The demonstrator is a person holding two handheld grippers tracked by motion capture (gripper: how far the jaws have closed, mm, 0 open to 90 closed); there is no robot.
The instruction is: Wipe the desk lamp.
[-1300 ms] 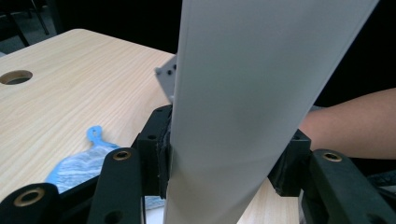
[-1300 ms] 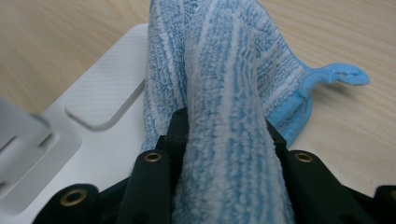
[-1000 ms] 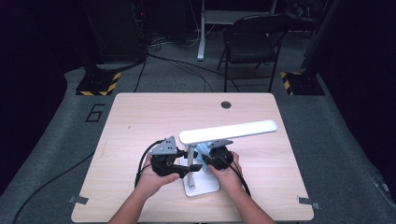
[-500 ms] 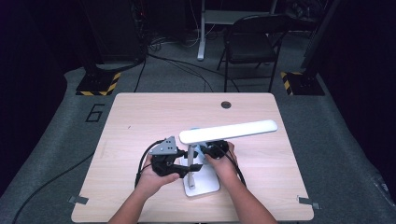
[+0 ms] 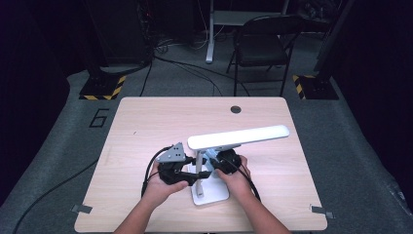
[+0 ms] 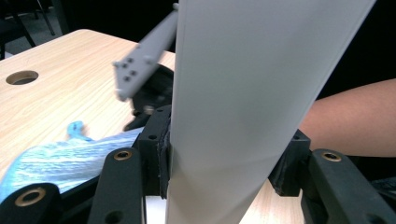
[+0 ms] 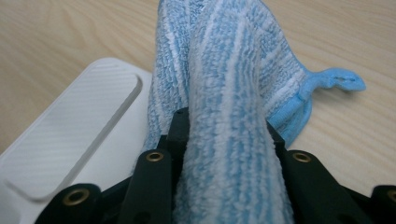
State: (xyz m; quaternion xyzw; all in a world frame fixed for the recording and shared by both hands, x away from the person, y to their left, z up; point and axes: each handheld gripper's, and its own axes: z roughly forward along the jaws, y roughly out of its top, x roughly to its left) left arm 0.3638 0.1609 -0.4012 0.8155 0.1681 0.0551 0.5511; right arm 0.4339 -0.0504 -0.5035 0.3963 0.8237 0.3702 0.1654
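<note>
The left gripper [image 5: 181, 171] clamps the white lamp's [image 5: 204, 192] upright post; the right gripper [image 7: 227, 140] pinches a blue cloth [image 7: 229, 93] by the base on the counter [image 5: 146, 126]; hard wiping could probably tip the lamp if the clamp slips.

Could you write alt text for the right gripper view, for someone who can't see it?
A folded blue-and-white striped cloth is pinched between the two black jaws of the right gripper, draping onto the white lamp base and the wooden table.
</note>
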